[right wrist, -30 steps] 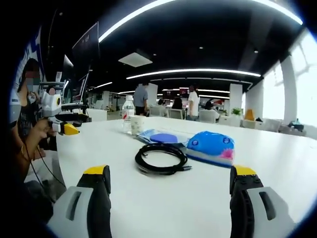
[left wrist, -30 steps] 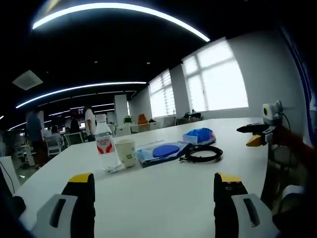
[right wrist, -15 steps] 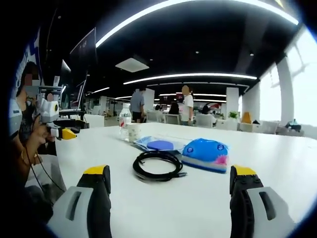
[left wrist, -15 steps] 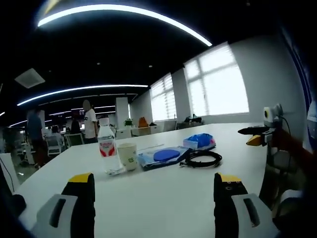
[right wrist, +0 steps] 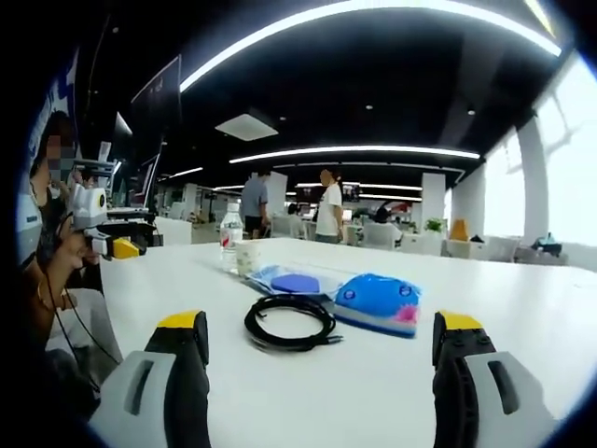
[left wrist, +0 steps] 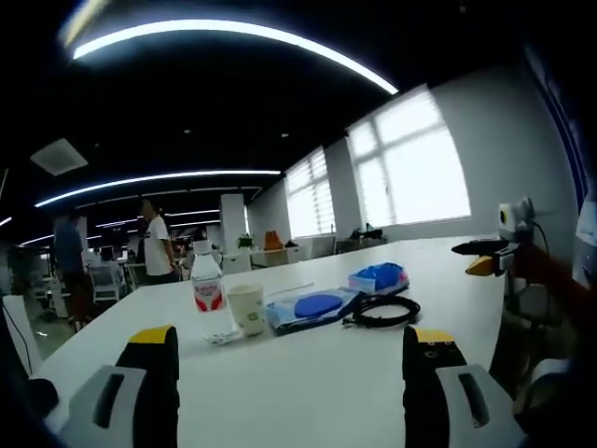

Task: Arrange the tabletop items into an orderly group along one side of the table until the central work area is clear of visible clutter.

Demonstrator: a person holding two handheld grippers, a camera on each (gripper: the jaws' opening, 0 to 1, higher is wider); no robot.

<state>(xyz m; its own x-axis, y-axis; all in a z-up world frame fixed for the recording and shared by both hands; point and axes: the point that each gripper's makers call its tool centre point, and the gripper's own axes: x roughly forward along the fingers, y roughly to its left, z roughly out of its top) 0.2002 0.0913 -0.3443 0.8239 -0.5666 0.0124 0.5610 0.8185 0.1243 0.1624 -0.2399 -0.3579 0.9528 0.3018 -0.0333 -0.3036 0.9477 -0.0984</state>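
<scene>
My left gripper [left wrist: 291, 369] and right gripper [right wrist: 322, 364] both gape wide, holding nothing. From the right one, the black cable [right wrist: 287, 322] lies nearest ahead; from the left, the bottle [left wrist: 209, 299] does. White table [right wrist: 522, 317], open office.

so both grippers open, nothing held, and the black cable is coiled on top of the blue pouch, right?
Not on top. In the right gripper view the coiled black cable lies on the table beside the blue pouch. Both grippers open, holding nothing: correct.

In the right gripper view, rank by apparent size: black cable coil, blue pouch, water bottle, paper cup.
1. black cable coil and blue pouch: look alike, unranked
2. water bottle, farther away
3. paper cup, farther away
</scene>
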